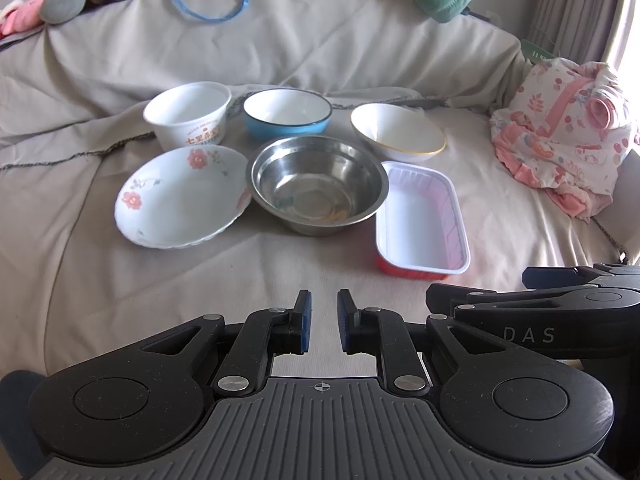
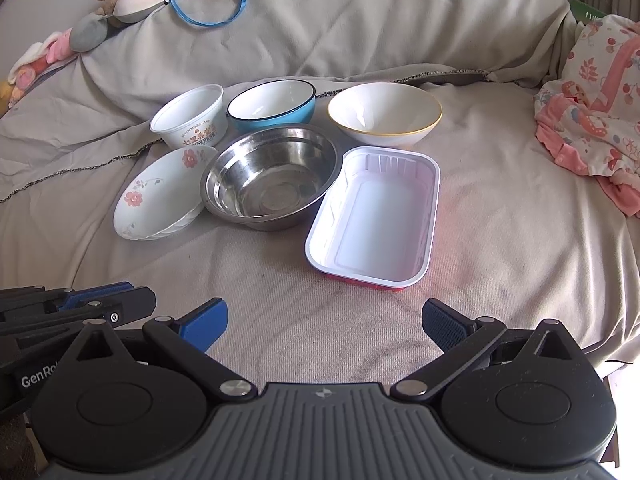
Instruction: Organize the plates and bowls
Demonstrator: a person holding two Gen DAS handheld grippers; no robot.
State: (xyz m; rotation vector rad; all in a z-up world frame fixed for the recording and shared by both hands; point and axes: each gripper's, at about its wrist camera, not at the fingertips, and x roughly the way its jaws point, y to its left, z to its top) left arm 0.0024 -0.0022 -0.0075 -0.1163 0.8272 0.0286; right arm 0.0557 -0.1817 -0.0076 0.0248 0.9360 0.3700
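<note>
Plates and bowls sit clustered on the grey bedsheet point(image 2: 500, 240) ahead of me, none stacked yet. My right gripper point(image 2: 324, 320) hangs spread wide and empty; my left gripper point(image 1: 324, 326) is nearly closed, holding nothing. Nearest lies the red-sided white plastic tray point(image 2: 374, 216), light and flexible, best pinched at its rim. Beside it the stainless steel bowl point(image 2: 270, 176) looks stiff but slippery (grip the lip). Touching that, the floral ceramic plate point(image 2: 158, 200) seems fragile. Farther back: printed paper tub point(image 2: 190, 122), blue enamel bowl point(image 2: 272, 106), yellow-rimmed white bowl point(image 2: 384, 114).
</note>
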